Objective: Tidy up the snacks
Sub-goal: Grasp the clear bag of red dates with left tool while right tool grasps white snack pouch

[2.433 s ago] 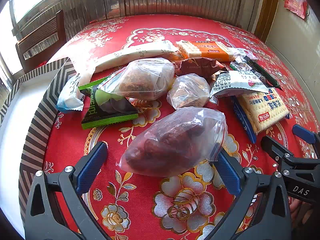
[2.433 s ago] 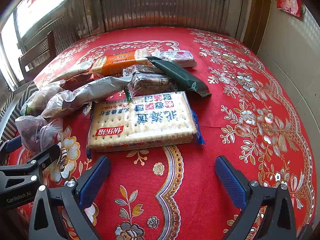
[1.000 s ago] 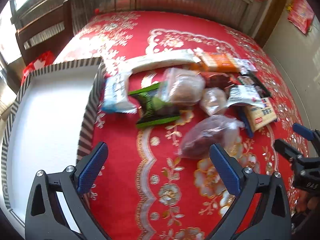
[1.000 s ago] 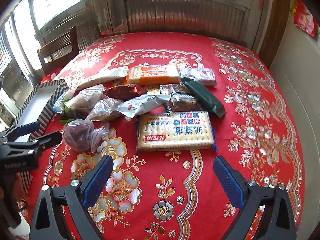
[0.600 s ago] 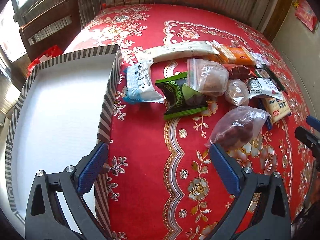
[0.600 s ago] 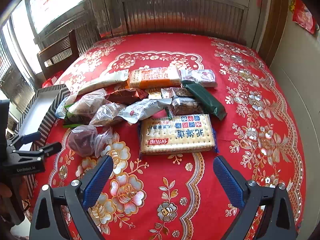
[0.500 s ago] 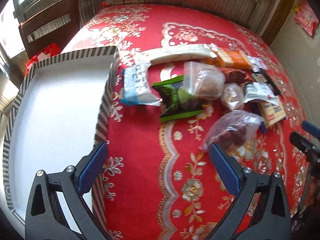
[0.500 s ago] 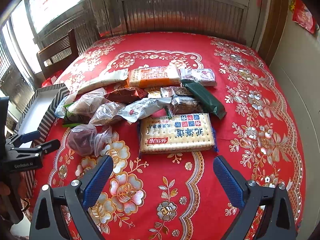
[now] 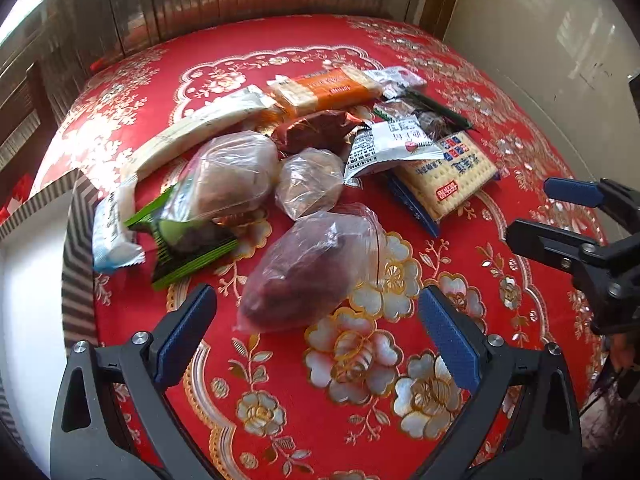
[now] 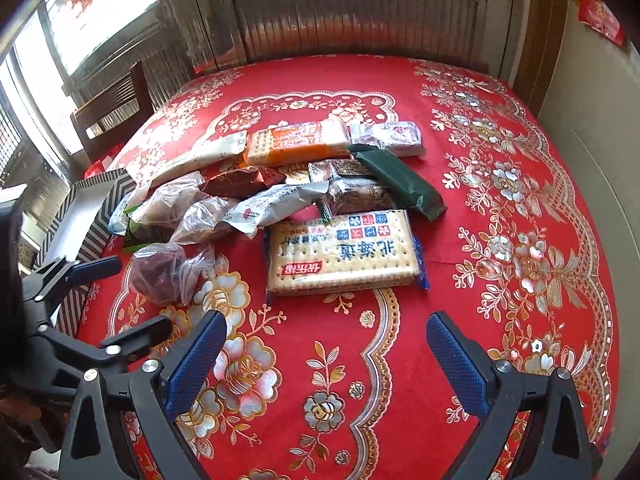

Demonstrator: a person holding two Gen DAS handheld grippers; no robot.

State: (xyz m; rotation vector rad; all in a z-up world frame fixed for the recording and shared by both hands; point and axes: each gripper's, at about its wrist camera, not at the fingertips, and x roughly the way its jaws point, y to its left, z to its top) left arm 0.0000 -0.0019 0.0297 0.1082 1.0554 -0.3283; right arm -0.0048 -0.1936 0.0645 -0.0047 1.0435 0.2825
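Observation:
A pile of snacks lies on the red cloth. Nearest is a clear bag of dark red fruit (image 9: 308,268), also seen in the right wrist view (image 10: 168,272). My left gripper (image 9: 316,320) is open just short of that bag, empty. A flat cracker pack (image 10: 340,252) lies ahead of my right gripper (image 10: 326,350), which is open and empty above bare cloth. Behind are two clear bags (image 9: 236,172), a green packet (image 9: 188,244), a white-blue packet (image 9: 112,232), an orange cracker pack (image 9: 328,88) and a dark green bar (image 10: 400,184).
A striped box with a white inside (image 9: 76,248) stands at the left table edge, its corner also in the right wrist view (image 10: 100,208). A wooden chair (image 10: 112,112) is beyond the table's left. A wall (image 9: 552,40) runs close on the right.
My left gripper has swung right and dropped closer to the pile, so the fruit bag now sits just ahead of its fingers and the box slid out left. The right gripper moved slightly forward.

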